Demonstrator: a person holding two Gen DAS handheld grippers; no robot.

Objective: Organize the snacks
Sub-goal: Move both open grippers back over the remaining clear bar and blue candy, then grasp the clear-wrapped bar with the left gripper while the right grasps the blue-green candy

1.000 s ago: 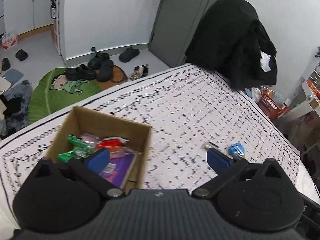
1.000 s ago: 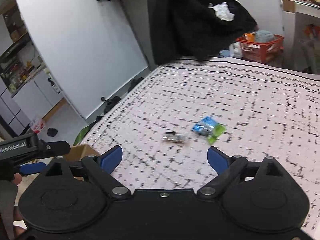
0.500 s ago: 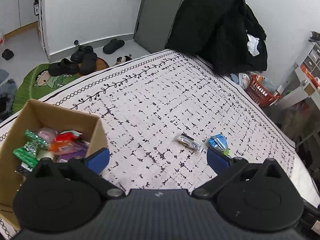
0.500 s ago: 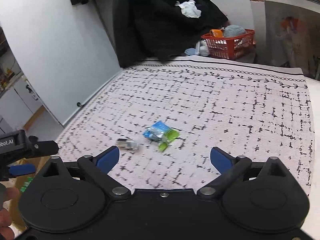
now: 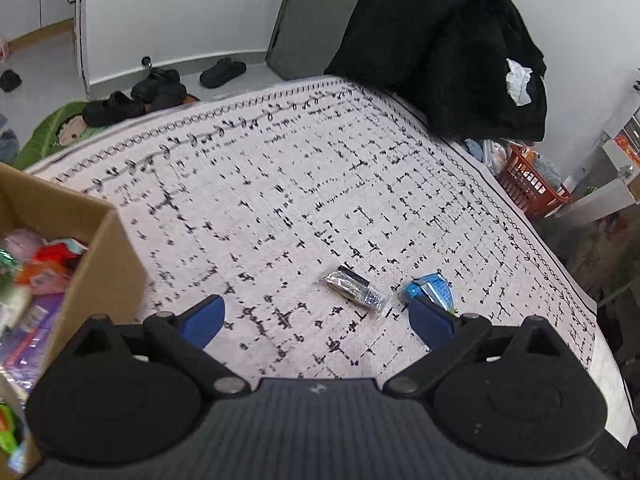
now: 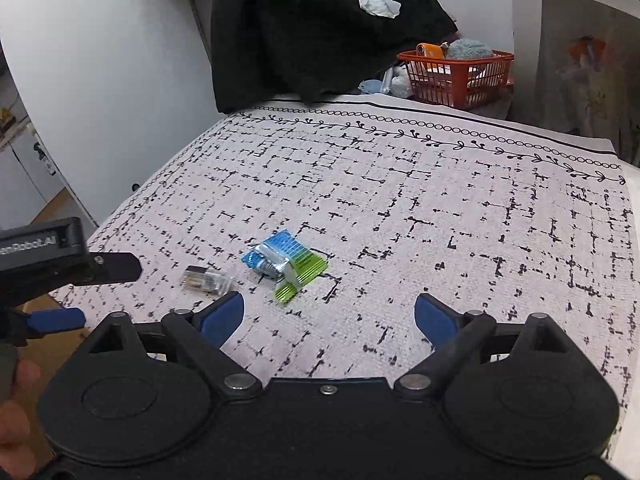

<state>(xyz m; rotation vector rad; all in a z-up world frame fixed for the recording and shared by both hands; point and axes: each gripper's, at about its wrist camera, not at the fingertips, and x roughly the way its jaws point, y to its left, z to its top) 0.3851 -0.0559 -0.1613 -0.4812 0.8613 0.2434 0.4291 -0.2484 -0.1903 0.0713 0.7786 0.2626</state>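
Brown cardboard box [image 5: 100, 256], table's left edge: collects wrapped snacks. Loose on patterned cloth [image 6: 440, 200]: silver-wrapped candy [image 5: 354, 286], blue-green foil packet [image 6: 286, 264]. Left gripper [image 5: 316, 320], right gripper [image 6: 328, 316]: fingers wide apart, closing, empty, angled toward them.

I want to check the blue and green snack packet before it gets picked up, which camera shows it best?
The right wrist view: the blue and green snack packet lies whole and unobstructed on the patterned cloth. In the left wrist view the packet is partly hidden behind one finger of the left gripper, so its green end barely shows.
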